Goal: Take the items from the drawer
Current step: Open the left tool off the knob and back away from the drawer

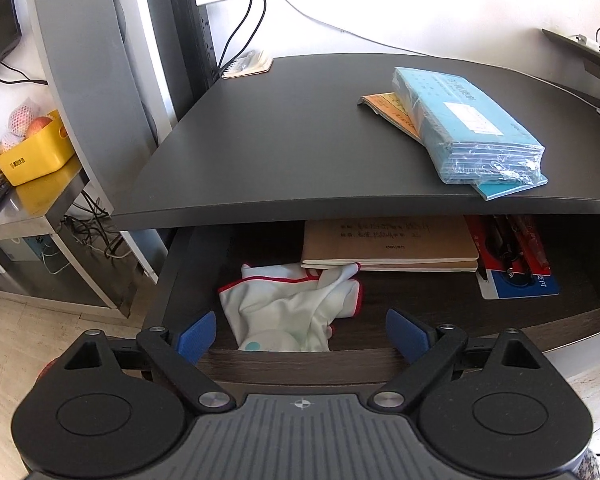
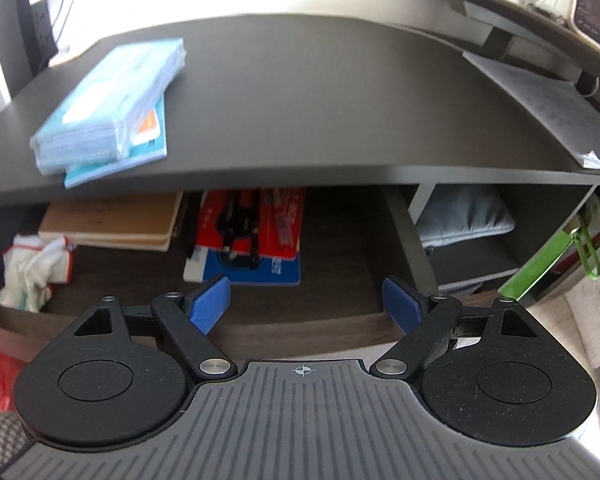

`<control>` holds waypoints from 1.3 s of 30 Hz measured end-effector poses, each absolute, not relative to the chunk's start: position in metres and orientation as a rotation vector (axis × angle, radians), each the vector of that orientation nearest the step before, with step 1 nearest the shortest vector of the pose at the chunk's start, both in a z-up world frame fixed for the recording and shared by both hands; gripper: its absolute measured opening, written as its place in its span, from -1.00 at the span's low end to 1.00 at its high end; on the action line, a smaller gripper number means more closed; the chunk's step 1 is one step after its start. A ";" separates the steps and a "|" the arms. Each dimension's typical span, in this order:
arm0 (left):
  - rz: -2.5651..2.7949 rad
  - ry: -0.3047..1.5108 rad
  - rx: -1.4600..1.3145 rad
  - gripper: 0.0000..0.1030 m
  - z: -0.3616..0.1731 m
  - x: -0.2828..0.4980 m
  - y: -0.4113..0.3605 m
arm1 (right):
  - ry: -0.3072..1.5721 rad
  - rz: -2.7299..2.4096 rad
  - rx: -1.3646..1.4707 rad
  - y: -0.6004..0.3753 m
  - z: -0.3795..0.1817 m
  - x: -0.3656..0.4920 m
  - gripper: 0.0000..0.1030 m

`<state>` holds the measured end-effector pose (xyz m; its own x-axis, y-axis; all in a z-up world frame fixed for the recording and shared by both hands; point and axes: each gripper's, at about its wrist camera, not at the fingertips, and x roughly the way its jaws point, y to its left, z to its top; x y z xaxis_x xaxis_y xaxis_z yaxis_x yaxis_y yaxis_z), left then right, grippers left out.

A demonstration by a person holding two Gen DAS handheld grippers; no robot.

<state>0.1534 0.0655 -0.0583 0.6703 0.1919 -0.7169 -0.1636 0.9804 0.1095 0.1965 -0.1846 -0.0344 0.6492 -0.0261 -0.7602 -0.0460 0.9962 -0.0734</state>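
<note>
The dark wood drawer (image 1: 300,364) stands pulled out under the black desk top (image 1: 300,140). Inside lie crumpled white gloves with red trim (image 1: 296,304), a stack of brown notebooks (image 1: 388,246), and a red and blue pack of pens (image 1: 512,260). My left gripper (image 1: 300,338) is open just above the drawer's front edge, its blue pads either side of the gloves. My right gripper (image 2: 306,304) is open over the drawer front, with the pen pack (image 2: 252,236) just beyond its left pad; the notebooks (image 2: 112,224) and gloves (image 2: 36,268) lie to its left.
A plastic-wrapped stack of blue booklets (image 1: 468,124) and an orange booklet (image 1: 388,110) rest on the desk top. A yellow bin of fruit (image 1: 32,152) sits on a steel shelf at left. Cables (image 1: 244,20) hang behind. An open cubby with a grey cushion (image 2: 464,216) is at right.
</note>
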 end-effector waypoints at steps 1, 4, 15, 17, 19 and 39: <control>0.199 0.812 0.040 0.80 -0.057 0.153 0.065 | 0.864 0.010 -0.104 -0.183 -0.035 0.195 0.70; 0.195 0.811 0.057 0.80 -0.054 0.149 0.064 | 0.864 0.004 -0.137 -0.178 -0.037 0.192 0.72; 0.182 0.817 0.074 0.81 -0.050 0.127 0.059 | 0.875 -0.007 -0.145 -0.178 -0.039 0.170 0.81; 0.181 0.820 0.075 0.81 -0.050 0.122 0.059 | 0.875 -0.006 -0.146 -0.178 -0.039 0.164 0.81; 0.180 0.823 0.076 0.81 -0.050 0.116 0.058 | 0.880 -0.005 -0.147 -0.179 -0.039 0.158 0.81; 0.154 0.869 0.086 0.81 -0.049 0.069 0.053 | 0.974 0.056 -0.137 -0.188 -0.041 0.119 0.80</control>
<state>0.0694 0.0529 -0.0495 0.6357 0.1692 -0.7531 -0.0993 0.9855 0.1377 0.1191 -0.1884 -0.0406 0.5615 -0.0137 -0.8274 -0.1090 0.9899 -0.0904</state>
